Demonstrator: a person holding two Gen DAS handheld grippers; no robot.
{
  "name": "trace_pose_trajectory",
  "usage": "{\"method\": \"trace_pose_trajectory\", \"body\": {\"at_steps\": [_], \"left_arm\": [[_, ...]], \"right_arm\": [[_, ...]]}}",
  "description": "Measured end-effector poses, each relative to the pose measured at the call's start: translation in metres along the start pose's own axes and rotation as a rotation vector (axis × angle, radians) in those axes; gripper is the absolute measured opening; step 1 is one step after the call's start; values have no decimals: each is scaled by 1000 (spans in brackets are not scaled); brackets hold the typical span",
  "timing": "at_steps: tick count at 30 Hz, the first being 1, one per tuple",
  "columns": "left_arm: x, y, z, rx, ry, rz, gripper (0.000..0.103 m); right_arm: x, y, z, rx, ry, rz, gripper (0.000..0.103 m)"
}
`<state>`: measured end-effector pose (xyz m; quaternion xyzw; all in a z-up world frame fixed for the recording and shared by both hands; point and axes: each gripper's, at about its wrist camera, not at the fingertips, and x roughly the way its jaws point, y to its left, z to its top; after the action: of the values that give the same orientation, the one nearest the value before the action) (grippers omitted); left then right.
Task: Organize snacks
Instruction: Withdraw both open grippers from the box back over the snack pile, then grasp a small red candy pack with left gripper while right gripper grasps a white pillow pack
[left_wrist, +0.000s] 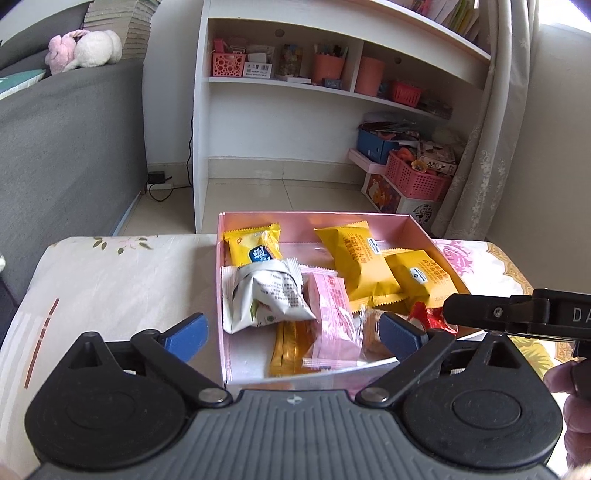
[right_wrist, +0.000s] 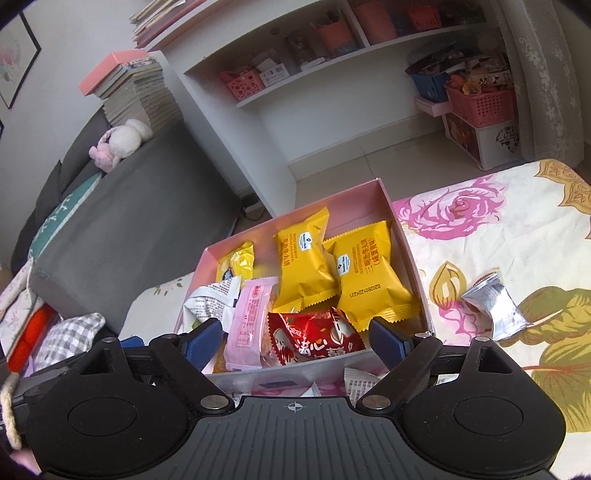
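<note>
Tongs first: my left tongs stand spread wide with nothing between the blue pads, one pad over the desk just left of the pink box, the other over the box's near right part. My right tongs are likewise released and empty, their pads hanging above the near end of the same box. From the left camera I see the right tongs' black body reaching in from the right edge, near my fingers.

Just below the right tongs, outside the box's near wall, a white wrapper lies on the floral cloth, partly hidden. Inside the box, nearest me, lie a red packet, a pink packet and an orange stick packet. A crumpled white packet sits at the left side of the box, leaning on the pink one. Farther in, two yellow packets rest side by side and touching along the right wall, and a smaller yellow packet leans in the far left corner.

Out on the desk, well to the right of the box, one silver packet lies alone.

Beyond the desk stand a grey sofa on the left and a white shelf unit at the far side.
</note>
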<state>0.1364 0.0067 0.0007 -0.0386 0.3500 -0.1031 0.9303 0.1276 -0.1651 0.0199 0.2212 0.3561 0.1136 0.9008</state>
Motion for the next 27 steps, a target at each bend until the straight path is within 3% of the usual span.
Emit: {"method": "trace_pose_trajectory", "body": {"at_steps": [13,20,27], "left_arm": [[-29,13,-40,-116,46,12,103],[-37,14,-54,-115,89,-22,103],[-43,23,-64,-189,97,-39,103]], "right_arm": [[-33,3,-19,-116,4,-46,93],[-42,-2,-35,-163,34,-78,94],[-47,-14,-45,-165,54,-114,94]]}}
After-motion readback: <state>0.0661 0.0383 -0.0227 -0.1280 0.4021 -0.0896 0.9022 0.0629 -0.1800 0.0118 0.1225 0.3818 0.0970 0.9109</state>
